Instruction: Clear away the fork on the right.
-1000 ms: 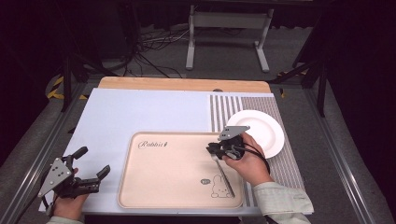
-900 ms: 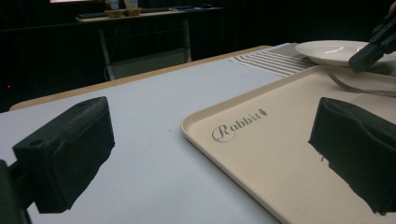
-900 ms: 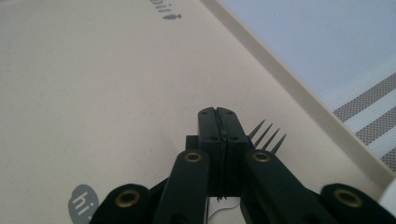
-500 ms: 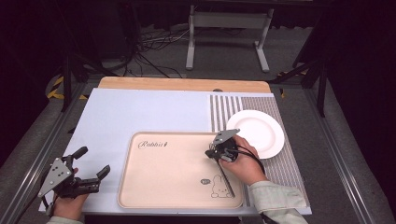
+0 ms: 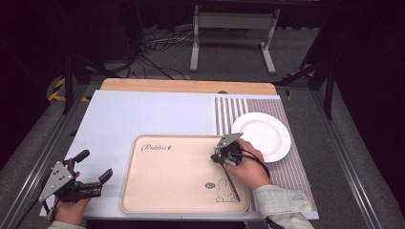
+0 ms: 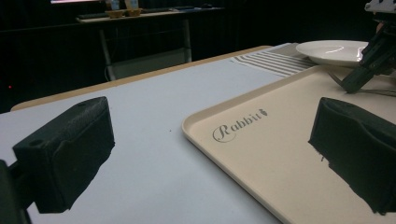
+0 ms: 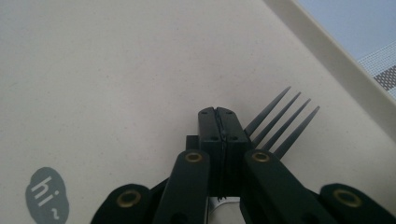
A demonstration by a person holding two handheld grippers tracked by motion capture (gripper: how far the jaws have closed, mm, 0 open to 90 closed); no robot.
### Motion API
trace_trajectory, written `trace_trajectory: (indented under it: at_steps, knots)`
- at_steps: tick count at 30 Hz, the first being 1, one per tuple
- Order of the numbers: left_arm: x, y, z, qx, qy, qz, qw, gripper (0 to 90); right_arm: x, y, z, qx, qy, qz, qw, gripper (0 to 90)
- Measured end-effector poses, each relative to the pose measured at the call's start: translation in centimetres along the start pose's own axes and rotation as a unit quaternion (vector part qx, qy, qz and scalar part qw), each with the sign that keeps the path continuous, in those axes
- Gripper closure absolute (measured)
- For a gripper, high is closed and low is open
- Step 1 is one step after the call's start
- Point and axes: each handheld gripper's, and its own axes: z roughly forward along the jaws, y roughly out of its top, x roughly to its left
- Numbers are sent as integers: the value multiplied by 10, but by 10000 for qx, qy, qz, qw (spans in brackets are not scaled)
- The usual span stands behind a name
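My right gripper [image 5: 218,158] is over the right side of the beige tray [image 5: 176,191], just left of the white plate [image 5: 262,136]. Its jaws are shut [image 7: 218,112], and the tines of a dark fork [image 7: 280,123] stick out past them to the right, low over the tray [image 7: 116,70]. From the left gripper view, that gripper [image 6: 369,56] and the fork tines [image 6: 337,78] sit at the tray's far edge. My left gripper [image 5: 95,164] rests at the front left of the table, open, with nothing between its pads [image 6: 70,149].
The tray carries a "Rabbit" script [image 6: 238,127] and a "hi" bubble [image 7: 46,196]. A striped placemat [image 5: 291,167] lies under the plate on the pale blue table cover [image 5: 143,114]. A wooden strip [image 5: 186,86] runs along the far edge.
My right gripper has moved a little to the left, away from the plate and further over the tray, still shut on the fork. The left gripper has not moved.
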Motion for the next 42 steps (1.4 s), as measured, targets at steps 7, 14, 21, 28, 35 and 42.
trace_trajectory:
  at_steps: [7, 14, 21, 28, 35, 42]
  knots:
    - [0, 0, 0, -5, 9, 1, 10000, 5, -5, -3, -3, 20, -108, 90, 9999, 900]
    - [0, 0, 0, -4, 0, -3, 10000, 5, -12, -9, -6, -33, -202, 211, 9996, 900]
    - [0, 0, 1, 11, 4, -4, 10000, 5, -19, -13, -9, -36, -267, 319, 9991, 900]
    - [0, 0, 1, 31, 4, 2, 10000, 6, -24, -17, -12, -32, -353, 397, 9986, 900]
    - [-1, -1, 1, 33, -2, -6, 10000, 5, -26, -19, -15, -52, -373, 441, 9983, 900]
    - [0, -1, 1, 37, 2, -8, 10000, 5, -25, -11, -32, -423, -378, 453, 9974, 866]
